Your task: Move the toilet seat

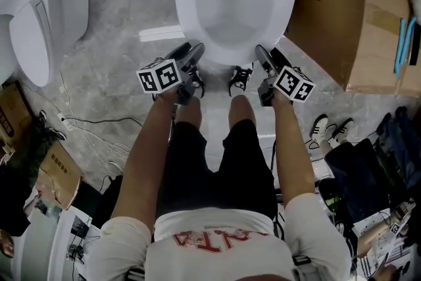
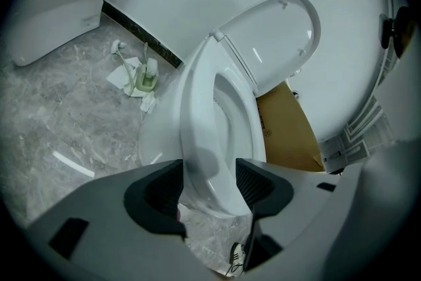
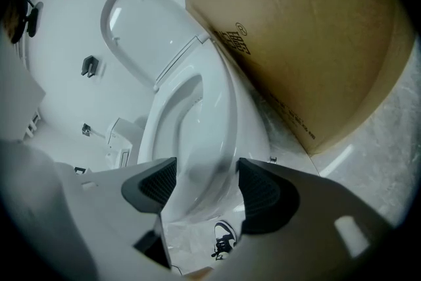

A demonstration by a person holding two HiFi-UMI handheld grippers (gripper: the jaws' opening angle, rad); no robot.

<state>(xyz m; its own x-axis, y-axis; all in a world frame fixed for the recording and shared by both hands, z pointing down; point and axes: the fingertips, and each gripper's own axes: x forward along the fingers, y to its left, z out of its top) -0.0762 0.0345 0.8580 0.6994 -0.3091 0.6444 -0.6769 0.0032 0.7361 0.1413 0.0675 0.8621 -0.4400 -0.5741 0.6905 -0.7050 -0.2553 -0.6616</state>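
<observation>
Toilet seat point(image 1: 187, 6) lies down on bowl point(image 1: 230, 10); lid point(image 2: 276, 36) stands raised. Left gripper point(image 1: 193, 54) and right gripper point(image 1: 263, 57) straddle its front rim, jaws wide, unclamped. Apparently only withdrawal remains.

The toilet seat point(image 1: 185, 13) is a glossy white oval ring, lying flat on the bowl point(image 1: 233, 16) at the top centre of the head view, with its rounded front edge toward the middle of the frame. In both gripper views it rises from lower centre up to its hinge (the lid point(image 2: 276, 36) stands raised behind it).
</observation>
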